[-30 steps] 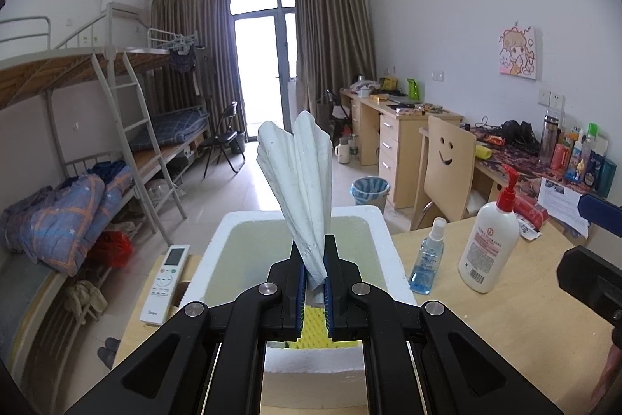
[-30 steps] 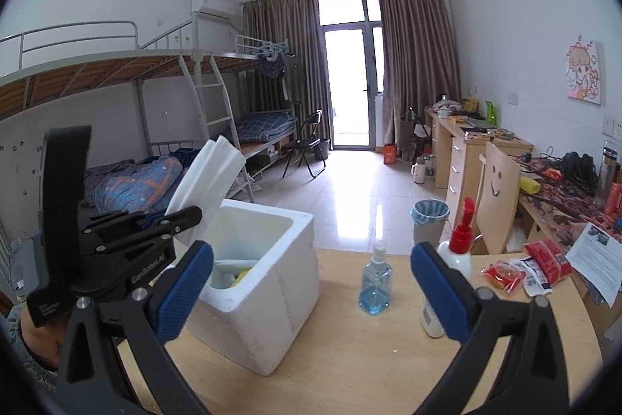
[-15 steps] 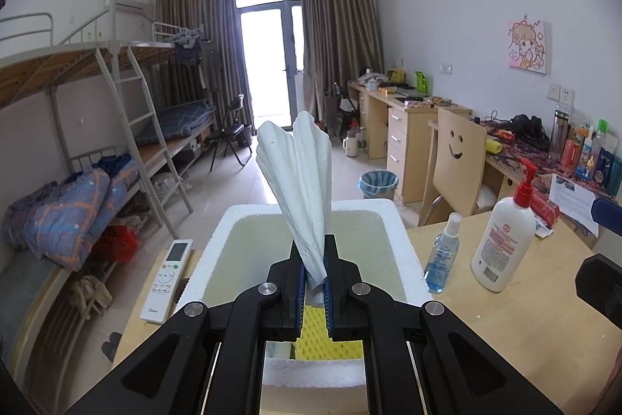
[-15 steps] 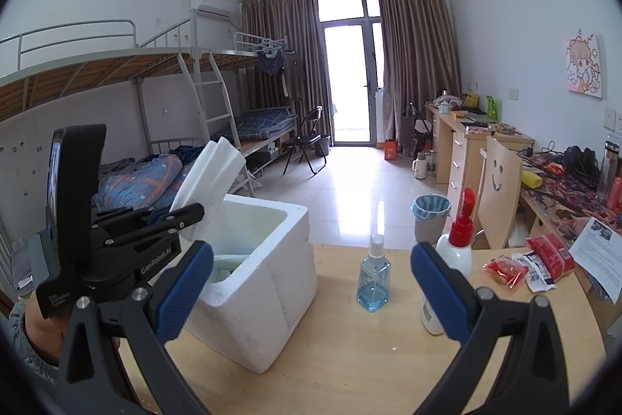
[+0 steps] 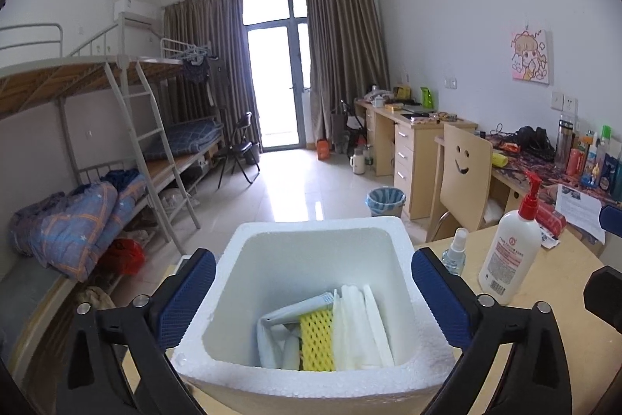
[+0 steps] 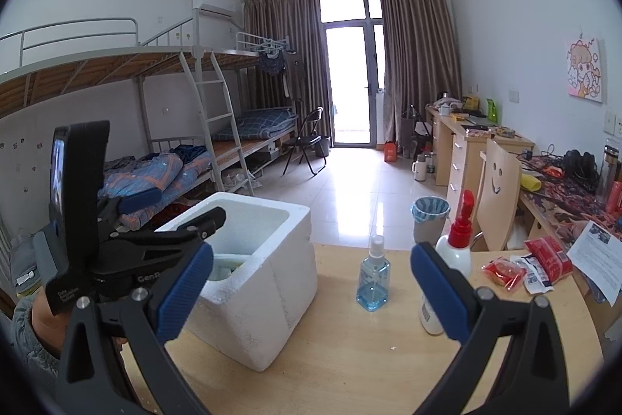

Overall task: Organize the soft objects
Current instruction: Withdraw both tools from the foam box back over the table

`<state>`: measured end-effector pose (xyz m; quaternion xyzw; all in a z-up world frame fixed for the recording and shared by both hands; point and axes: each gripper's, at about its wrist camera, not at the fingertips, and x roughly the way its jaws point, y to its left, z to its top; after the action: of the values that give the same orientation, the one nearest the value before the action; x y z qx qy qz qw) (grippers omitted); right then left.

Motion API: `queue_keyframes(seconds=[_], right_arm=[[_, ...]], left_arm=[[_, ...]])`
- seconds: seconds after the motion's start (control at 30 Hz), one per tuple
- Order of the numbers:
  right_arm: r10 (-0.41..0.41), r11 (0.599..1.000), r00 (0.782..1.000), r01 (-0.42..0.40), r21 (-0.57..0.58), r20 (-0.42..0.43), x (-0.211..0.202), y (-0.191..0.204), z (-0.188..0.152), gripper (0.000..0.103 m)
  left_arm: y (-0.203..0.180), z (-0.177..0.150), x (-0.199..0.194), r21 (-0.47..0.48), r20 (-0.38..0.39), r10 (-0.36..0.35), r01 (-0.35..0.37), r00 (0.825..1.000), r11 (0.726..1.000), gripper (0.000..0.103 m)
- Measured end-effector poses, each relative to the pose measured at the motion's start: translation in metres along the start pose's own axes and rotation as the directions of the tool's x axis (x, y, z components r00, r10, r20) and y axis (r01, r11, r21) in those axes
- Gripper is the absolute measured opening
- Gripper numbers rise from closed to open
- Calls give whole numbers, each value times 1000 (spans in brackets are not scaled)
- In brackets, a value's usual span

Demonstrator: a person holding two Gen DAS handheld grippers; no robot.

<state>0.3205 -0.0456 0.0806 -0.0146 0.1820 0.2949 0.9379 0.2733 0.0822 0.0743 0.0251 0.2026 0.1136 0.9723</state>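
A white foam box (image 5: 318, 228) stands on the wooden table (image 6: 350, 356). Inside it lie folded white foam sheets (image 5: 361, 329), a yellow foam net (image 5: 317, 337) and a pale grey foam piece (image 5: 287, 314). My left gripper (image 5: 311, 255) hovers over the box's near rim, its jaws opening wide. They stand either side of the box, and their blue pads (image 5: 190, 290) touch nothing. In the right wrist view the left gripper (image 6: 175, 209) sits at the box's (image 6: 272, 282) left edge, held by a hand. My right gripper (image 6: 311, 255) is open and empty, to the right of the box.
A small blue spray bottle (image 6: 373, 279) and a white pump bottle with a red top (image 6: 455, 251) stand on the table right of the box. Red packets (image 6: 505, 271) and papers lie at the far right. A smiley-face chair (image 5: 462, 174) is beyond the table edge.
The left jaws, shut on the white foam sheets held upright over the box, have sprung open. The sheets have dropped into the box beside the yellow net. The right gripper stayed still.
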Motion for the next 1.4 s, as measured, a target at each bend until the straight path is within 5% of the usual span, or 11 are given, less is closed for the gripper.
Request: queue_keyframes(seconds=[0.33, 1.4], right_arm=[[-3, 1000, 1000, 3, -1, 5, -7, 0, 1, 103], [1, 1000, 994, 0, -9, 111, -140, 36, -33, 103]], left_arm=[[0, -1, -17, 10, 4, 12, -12, 1000, 1000, 101], [-18, -49, -202, -8, 194, 52, -51, 980, 999, 102]])
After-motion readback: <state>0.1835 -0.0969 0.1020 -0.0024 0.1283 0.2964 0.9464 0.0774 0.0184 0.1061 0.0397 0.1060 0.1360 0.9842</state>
